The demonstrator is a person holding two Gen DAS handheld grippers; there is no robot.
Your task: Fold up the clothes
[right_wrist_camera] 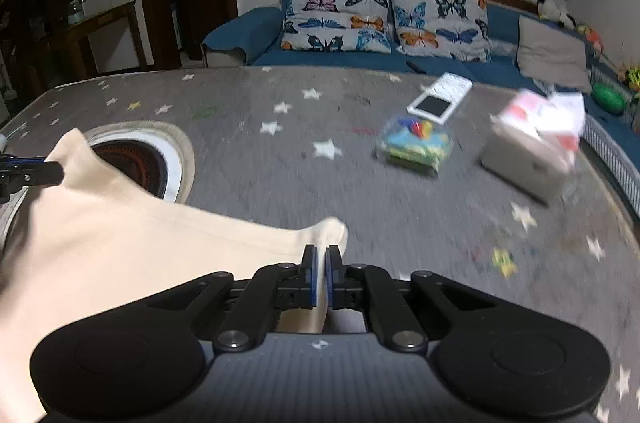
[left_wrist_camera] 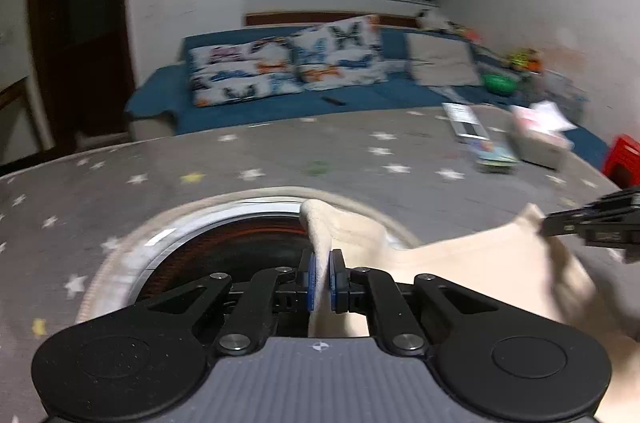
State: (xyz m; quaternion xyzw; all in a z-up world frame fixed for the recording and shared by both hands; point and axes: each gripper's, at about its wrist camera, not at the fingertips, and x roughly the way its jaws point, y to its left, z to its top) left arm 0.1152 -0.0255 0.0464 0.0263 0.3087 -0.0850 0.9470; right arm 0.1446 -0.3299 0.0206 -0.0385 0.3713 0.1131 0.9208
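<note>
From the left wrist view, we see our left gripper (left_wrist_camera: 322,277) clamped tight on one corner of the cream-coloured soft cotton garment (left_wrist_camera: 472,263), a strip of the fabric pinched between its blue pads. The cloth stretches away to the right, where the right gripper (left_wrist_camera: 560,223) pinches a second corner at the frame edge. Beneath lies the grey star-printed worktop (left_wrist_camera: 280,159), with a round recessed heater ringed in white (left_wrist_camera: 224,239) set into it just ahead of our fingers.

From the right wrist view, our right gripper (right_wrist_camera: 319,275) is likewise closed on a cream corner (right_wrist_camera: 320,231), the fabric caught between its pads. The garment (right_wrist_camera: 140,243) spans leftward, partly draped over the heater's rim (right_wrist_camera: 176,163), up to the left gripper (right_wrist_camera: 44,171) holding the far corner. A white flat device (right_wrist_camera: 440,97), a colourful packet (right_wrist_camera: 416,143) and a pale tissue box (right_wrist_camera: 532,151) sit well apart, on the right of the worktop.

We judge the folding barely begun: both corners are secured and the edge is held taut between them, but no crease is visible yet. Laying flat and every fold appear to remain.
</note>
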